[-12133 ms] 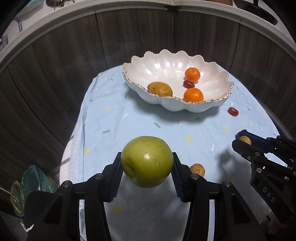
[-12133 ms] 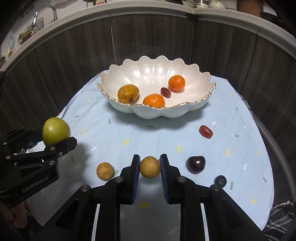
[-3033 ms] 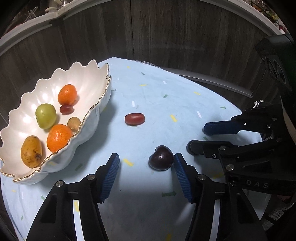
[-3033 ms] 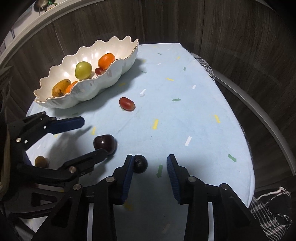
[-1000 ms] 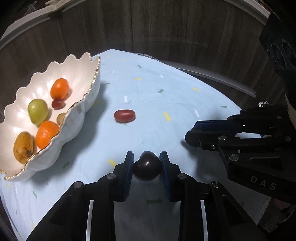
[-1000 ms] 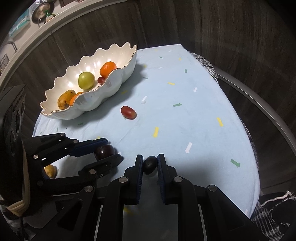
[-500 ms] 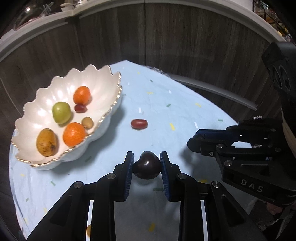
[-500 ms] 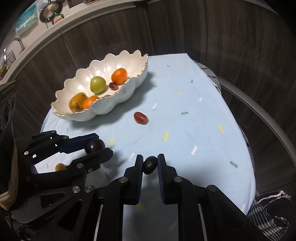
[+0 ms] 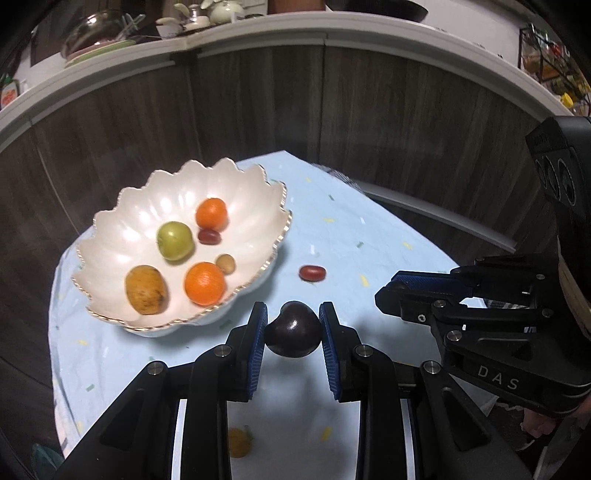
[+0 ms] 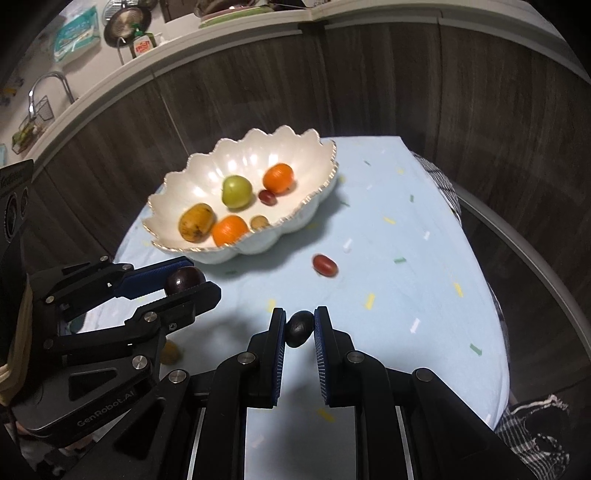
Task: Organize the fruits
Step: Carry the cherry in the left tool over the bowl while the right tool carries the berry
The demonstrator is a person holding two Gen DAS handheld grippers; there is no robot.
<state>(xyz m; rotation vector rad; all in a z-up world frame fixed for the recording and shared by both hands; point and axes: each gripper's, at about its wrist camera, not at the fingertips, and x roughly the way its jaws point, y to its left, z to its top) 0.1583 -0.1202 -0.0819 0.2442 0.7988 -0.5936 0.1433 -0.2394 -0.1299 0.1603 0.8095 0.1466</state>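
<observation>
My left gripper (image 9: 293, 334) is shut on a dark purple plum (image 9: 293, 328), held above the pale blue tablecloth (image 9: 369, 236). My right gripper (image 10: 300, 328) is shut on a small dark berry (image 10: 299, 328), also lifted off the cloth. The white scalloped bowl (image 9: 140, 206) sits to the left and holds two oranges, a green apple (image 9: 175, 240), a brown pear-like fruit (image 9: 145, 289), a red grape and a small tan fruit. A red grape (image 9: 312, 273) lies loose on the cloth just right of the bowl. The left gripper with its plum (image 10: 183, 279) shows at the left of the right wrist view.
A small yellow-brown fruit (image 9: 239, 442) lies on the cloth near the front edge, below my left gripper. Dark wood panelling rings the round table, with a white counter ledge (image 9: 258, 33) above. A grey rim (image 9: 443, 218) runs along the table's right side.
Both grippers have risen with their fruit still held, so the bowl and table now look farther away. The bowl has shifted toward the middle of both views.
</observation>
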